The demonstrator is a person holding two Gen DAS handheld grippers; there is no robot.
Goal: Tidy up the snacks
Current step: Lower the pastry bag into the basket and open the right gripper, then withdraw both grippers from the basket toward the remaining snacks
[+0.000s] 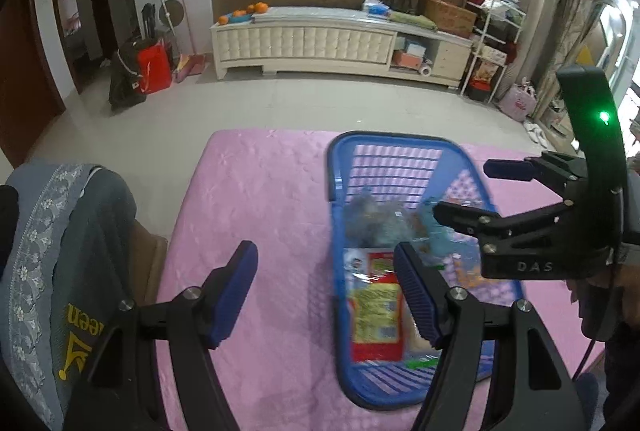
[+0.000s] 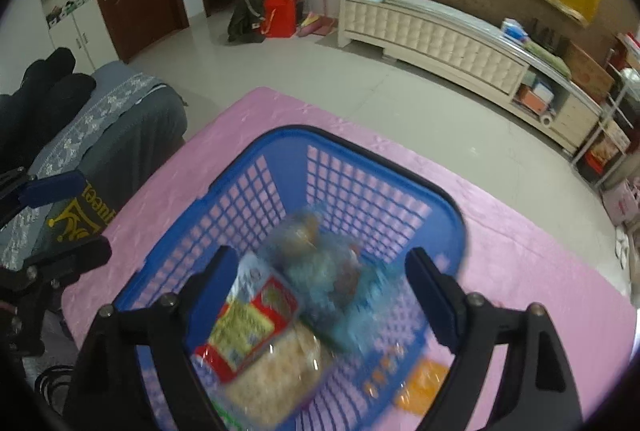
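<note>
left wrist view: left gripper (image 1: pixel 326 291) fingers spread, empty; blue plastic lattice basket (image 1: pixel 336 199) lies beyond its right finger.

right wrist view: right gripper (image 2: pixel 320 295) spread wide above the basket, pale blue crinkly snack bag (image 2: pixel 328 263) blurred between the fingers, apparently loose; best keep jaws wide and lift clear.

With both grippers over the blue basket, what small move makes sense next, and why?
Probably lift the right gripper up clear of the blue basket: its fingers stand open with nothing between them, and the blue snack bag lies inside beside the red-and-yellow packet. The left gripper is open and empty too.
</note>
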